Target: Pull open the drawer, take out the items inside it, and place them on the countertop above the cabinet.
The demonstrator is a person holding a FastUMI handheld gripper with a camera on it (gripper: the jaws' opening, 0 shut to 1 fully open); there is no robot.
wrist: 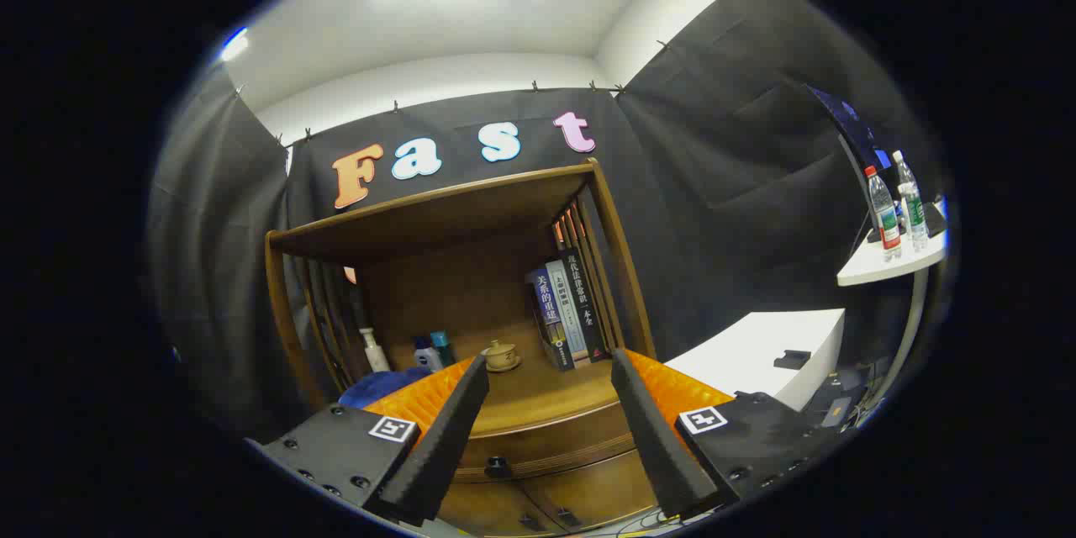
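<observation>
Black-curtained booth, wooden cabinet (454,269) ahead, bottles (429,351) at ten o'clock on its surface (538,395), teacup (501,355) centre, books (565,311) at one o'clock, hand-held gripper (548,374) spread open, empty, closed drawer (546,445) with knob (498,466) between fingers at six o'clock

The claw's (551,370) fingers (445,429) hide the drawer's (546,445) ends.
</observation>
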